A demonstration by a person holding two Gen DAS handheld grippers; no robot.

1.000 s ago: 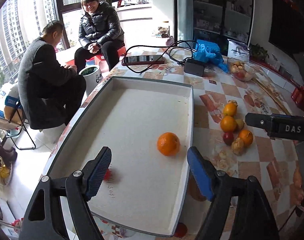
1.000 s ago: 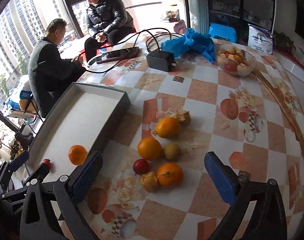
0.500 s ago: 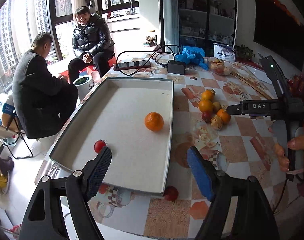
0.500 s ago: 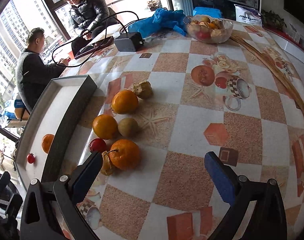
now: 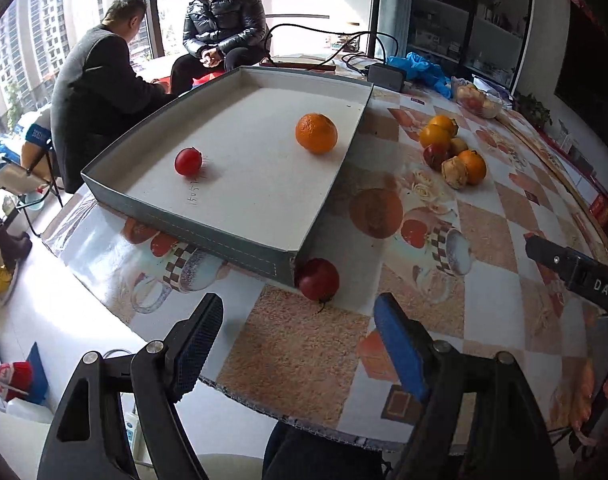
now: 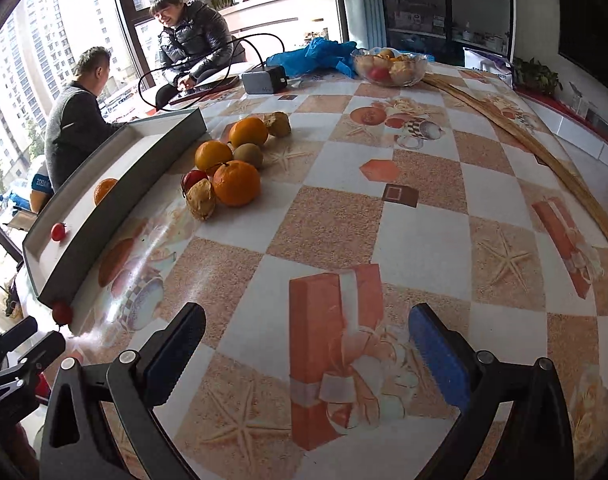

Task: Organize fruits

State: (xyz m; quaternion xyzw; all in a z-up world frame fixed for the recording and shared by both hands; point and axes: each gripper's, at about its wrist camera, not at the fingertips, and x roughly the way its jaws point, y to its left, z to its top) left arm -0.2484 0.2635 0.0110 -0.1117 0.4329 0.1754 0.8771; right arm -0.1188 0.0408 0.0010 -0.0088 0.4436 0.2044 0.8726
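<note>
A grey shallow tray [image 5: 208, 236] lies on the table and holds an orange [image 5: 316, 133] and a small red tomato [image 5: 188, 162]. A red fruit [image 5: 318, 279] lies on the tablecloth against the tray's near corner. My left gripper [image 5: 300, 344] is open and empty just in front of it. A cluster of oranges [image 6: 236, 183], a kiwi [image 6: 248, 155], a red fruit and two brown wrinkled fruits [image 6: 201, 200] lies right of the tray. My right gripper [image 6: 304, 354] is open and empty above the tablecloth, well short of the cluster.
A glass bowl of fruit [image 6: 389, 66], a blue bag [image 6: 311, 56], a grey charger with cables [image 6: 262, 80] and a phone are at the table's far end. Long bamboo strips [image 6: 543, 152] run along the right. Two people [image 5: 104, 96] sit beyond the tray.
Both grippers have pulled back towards the table's near edge. The left one has left the tray and now faces the red fruit at the tray's corner. Both stay open.
</note>
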